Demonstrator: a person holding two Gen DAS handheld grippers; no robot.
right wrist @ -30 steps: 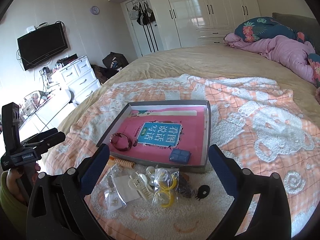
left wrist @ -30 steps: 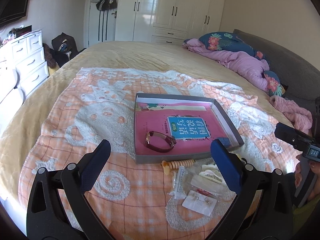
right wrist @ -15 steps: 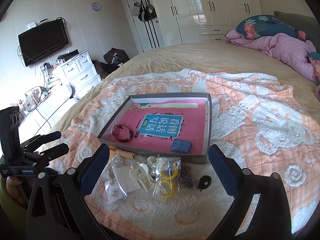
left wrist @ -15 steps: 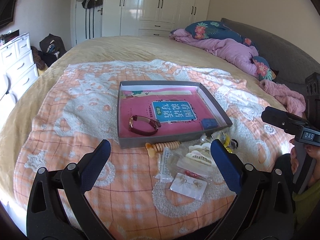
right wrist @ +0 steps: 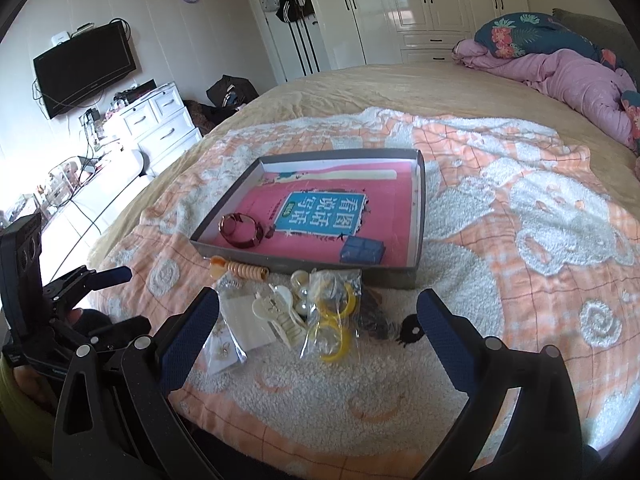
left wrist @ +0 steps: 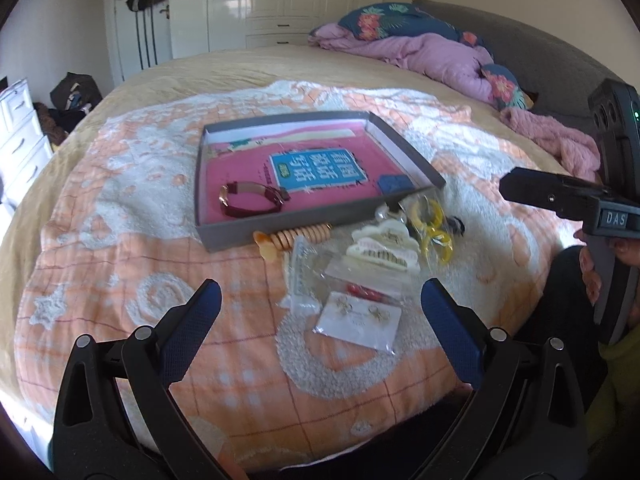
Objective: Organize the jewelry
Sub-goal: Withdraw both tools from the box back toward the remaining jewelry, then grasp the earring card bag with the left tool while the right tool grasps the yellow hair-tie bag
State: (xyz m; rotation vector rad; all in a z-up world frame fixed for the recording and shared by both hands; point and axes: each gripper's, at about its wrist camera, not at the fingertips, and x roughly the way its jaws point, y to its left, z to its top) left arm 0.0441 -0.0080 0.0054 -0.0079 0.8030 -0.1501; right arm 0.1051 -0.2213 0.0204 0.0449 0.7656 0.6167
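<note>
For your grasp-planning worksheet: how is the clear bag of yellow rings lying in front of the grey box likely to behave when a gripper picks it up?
The bag of yellow rings looks like thin crinkled plastic, so probably floppy and slippery. The rings seem loose inside, so they may slide and shift its weight. It likely weighs little.

Wall television (right wrist: 85,69), white drawers (right wrist: 158,121).

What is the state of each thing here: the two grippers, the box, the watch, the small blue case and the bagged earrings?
left gripper: open, empty
right gripper: open, empty
grey box: lid off, on the blanket
watch: strap closed in a loop, inside the box
blue case: shut, inside the box
earrings bag: outside the box
</note>
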